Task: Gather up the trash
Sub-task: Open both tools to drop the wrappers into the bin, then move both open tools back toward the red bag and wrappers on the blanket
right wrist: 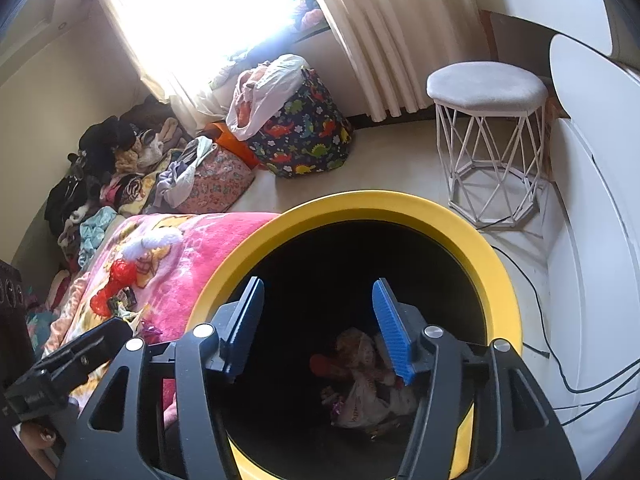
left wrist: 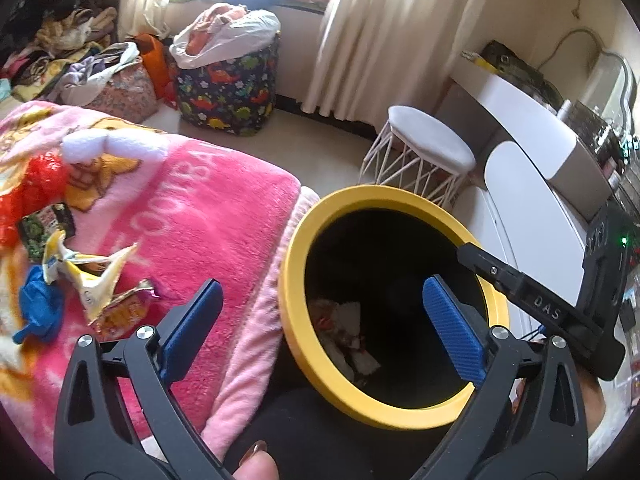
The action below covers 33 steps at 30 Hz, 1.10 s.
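Note:
A black bin with a yellow rim [left wrist: 400, 410] [right wrist: 400, 204] stands beside a bed under a pink blanket [left wrist: 192, 216] [right wrist: 192, 252]. Crumpled wrappers [left wrist: 352, 340] [right wrist: 364, 384] lie at the bin's bottom. My left gripper [left wrist: 324, 312] is wide open at the bin's left rim, one finger over the blanket, nothing between its blue pads. My right gripper [right wrist: 320, 312] hangs open over the bin mouth, empty. On the blanket lie torn yellow wrappers [left wrist: 92, 276], a red plastic piece [left wrist: 28, 196] [right wrist: 110, 284], a blue glove [left wrist: 38, 308] and a dark packet [left wrist: 46, 228].
A white wire stool [left wrist: 424, 156] [right wrist: 488, 140] and a white dresser [left wrist: 528, 184] stand to the right. A dinosaur-print bag [left wrist: 228, 92] [right wrist: 304, 136] and heaps of clothes [right wrist: 120, 168] sit below the curtained window. Black cables [right wrist: 560, 368] run along the floor.

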Each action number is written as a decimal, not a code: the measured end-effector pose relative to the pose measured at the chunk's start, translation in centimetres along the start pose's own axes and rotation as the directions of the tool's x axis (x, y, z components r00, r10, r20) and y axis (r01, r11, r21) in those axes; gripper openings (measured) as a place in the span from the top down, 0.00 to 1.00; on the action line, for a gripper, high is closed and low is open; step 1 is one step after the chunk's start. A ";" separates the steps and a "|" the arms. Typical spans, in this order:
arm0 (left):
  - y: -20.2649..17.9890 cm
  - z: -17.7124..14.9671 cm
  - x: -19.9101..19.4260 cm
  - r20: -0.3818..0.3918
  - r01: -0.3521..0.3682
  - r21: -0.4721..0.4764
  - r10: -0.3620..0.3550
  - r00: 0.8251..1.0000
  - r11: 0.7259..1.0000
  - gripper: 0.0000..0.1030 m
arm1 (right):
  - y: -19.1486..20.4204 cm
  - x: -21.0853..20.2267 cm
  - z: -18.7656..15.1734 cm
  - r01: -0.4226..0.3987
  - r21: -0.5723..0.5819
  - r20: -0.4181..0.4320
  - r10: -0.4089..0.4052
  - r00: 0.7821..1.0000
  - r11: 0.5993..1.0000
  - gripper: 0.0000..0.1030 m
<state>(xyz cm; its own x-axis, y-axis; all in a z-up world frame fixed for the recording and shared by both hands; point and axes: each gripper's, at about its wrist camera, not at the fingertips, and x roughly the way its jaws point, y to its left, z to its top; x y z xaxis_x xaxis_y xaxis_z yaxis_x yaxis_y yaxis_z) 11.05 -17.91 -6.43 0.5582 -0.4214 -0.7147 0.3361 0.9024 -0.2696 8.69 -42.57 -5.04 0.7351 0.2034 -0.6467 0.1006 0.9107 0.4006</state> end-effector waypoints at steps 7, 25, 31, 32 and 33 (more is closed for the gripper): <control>0.9 0.4 -1.3 0.032 -0.011 -0.020 0.012 0.999 1.000 0.11 | 1.5 -0.4 0.2 -0.009 -0.037 0.013 0.010 1.000 0.999 0.37; 3.8 1.5 -4.9 0.148 -0.104 -0.029 0.107 0.983 0.994 0.11 | 6.2 -1.1 0.4 -0.089 -0.140 0.033 0.095 0.995 0.986 0.35; 5.0 1.6 -5.7 0.173 -0.125 -0.045 0.131 0.976 0.991 0.11 | 7.9 -0.9 0.5 -0.106 -0.173 0.027 0.112 0.993 0.979 0.33; 5.2 1.7 -5.9 0.177 -0.128 -0.050 0.135 0.975 0.991 0.11 | 8.1 -0.9 0.5 -0.109 -0.178 0.025 0.115 0.993 0.978 0.33; 5.5 1.7 -6.1 0.182 -0.133 -0.054 0.141 0.973 0.990 0.11 | 8.3 -0.9 0.5 -0.111 -0.181 0.024 0.117 0.993 0.977 0.33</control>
<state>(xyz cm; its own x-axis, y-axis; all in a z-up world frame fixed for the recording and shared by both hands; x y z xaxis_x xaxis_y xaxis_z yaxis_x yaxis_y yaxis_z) 10.77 -10.58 -2.48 0.7289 -0.2991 -0.6159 0.2174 0.9541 -0.2060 9.25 -35.39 -0.83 0.7575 0.3001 -0.5798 -0.1047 0.9325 0.3457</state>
